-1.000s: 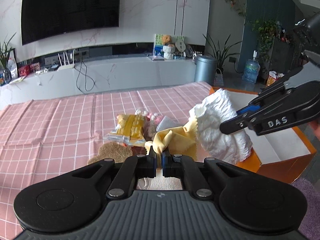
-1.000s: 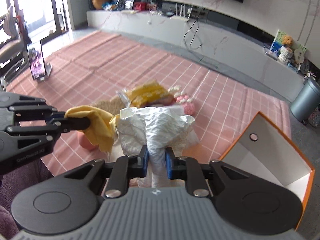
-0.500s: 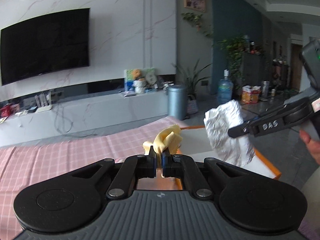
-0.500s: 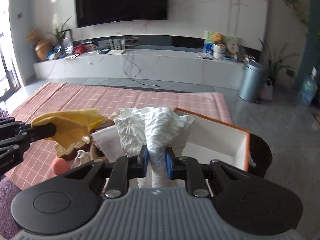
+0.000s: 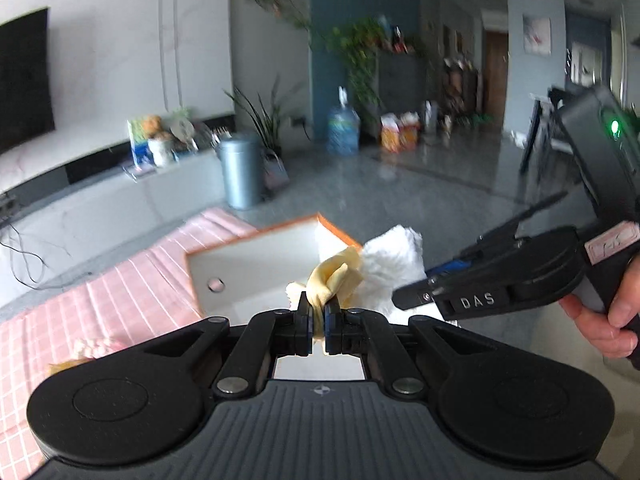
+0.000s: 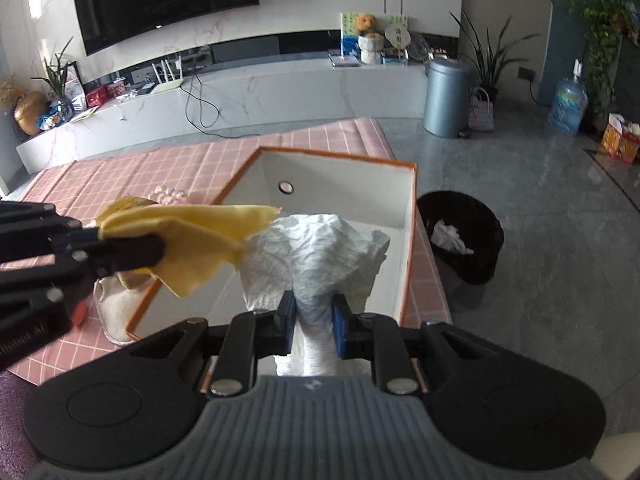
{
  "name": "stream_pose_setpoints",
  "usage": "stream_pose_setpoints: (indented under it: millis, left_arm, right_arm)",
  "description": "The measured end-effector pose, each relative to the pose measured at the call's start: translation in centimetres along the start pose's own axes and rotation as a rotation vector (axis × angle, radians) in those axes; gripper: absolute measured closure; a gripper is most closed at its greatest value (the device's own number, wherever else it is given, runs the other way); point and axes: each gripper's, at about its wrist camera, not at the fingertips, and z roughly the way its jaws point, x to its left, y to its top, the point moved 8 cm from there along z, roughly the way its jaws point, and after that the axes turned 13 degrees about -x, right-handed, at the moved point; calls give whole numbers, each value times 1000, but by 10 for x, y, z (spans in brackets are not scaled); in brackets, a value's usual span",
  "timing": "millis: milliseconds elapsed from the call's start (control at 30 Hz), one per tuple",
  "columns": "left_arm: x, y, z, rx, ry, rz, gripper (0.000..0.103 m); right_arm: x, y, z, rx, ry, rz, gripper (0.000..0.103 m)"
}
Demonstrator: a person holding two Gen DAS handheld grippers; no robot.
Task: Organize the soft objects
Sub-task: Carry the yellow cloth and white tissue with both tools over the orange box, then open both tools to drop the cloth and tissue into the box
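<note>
My left gripper [image 5: 318, 322] is shut on a yellow cloth [image 5: 334, 278], held above the near edge of the orange-rimmed white box [image 5: 256, 236]. It also shows in the right wrist view [image 6: 128, 246] with the yellow cloth [image 6: 192, 236] hanging over the box's left rim [image 6: 238, 178]. My right gripper [image 6: 314, 320] is shut on a crumpled white cloth [image 6: 316, 248], held over the box's inside. In the left wrist view the right gripper [image 5: 416, 300] and the white cloth [image 5: 390, 260] sit just right of the yellow cloth.
The box stands at the right end of a pink checked tablecloth [image 6: 120, 176]. Other soft items [image 6: 170, 196] lie left of the box, and a pale bag [image 6: 112, 304] sits by its near corner. A black waste bin [image 6: 464, 236] stands on the floor beside the table.
Both grippers have carried their cloths from over the pile on the table to the right, and now hold them over the box. Both stay shut.
</note>
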Motion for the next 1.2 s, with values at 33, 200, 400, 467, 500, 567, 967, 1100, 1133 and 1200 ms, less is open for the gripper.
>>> stream_pose_setpoints:
  millis: [33, 200, 400, 467, 500, 567, 967, 1100, 1133, 1200]
  left_arm:
    - [-1, -8, 5, 21, -5, 1, 98]
    - [-8, -40, 27, 118, -26, 35, 98]
    - [-11, -68, 46, 234, -53, 85, 98]
    - [-12, -76, 50, 266, -53, 113, 98]
    - [-14, -80, 52, 280, -50, 130, 97]
    - [-15, -87, 55, 308, -46, 154, 97]
    - [-10, -96, 64, 357, -23, 183, 95]
    - [-4, -95, 62, 347, -13, 119, 73]
    - [-2, -94, 61, 342, -7, 106, 68]
    - [1, -92, 57, 330, -3, 91, 60]
  right_arm:
    - [-2, -4, 4, 12, -1, 5, 85]
    - [-5, -17, 25, 58, -11, -9, 85]
    - [-5, -32, 52, 139, -6, -66, 84]
    - [-5, -38, 60, 167, -6, -84, 84]
    - [-8, -42, 66, 182, -5, -92, 84]
    - [-8, -46, 72, 199, -6, -112, 85]
    - [1, -50, 80, 215, -20, -249, 77]
    - [-1, -47, 77, 199, -26, -247, 60]
    - [-1, -46, 75, 197, -25, -243, 59]
    - [0, -44, 73, 186, -35, -249, 52]
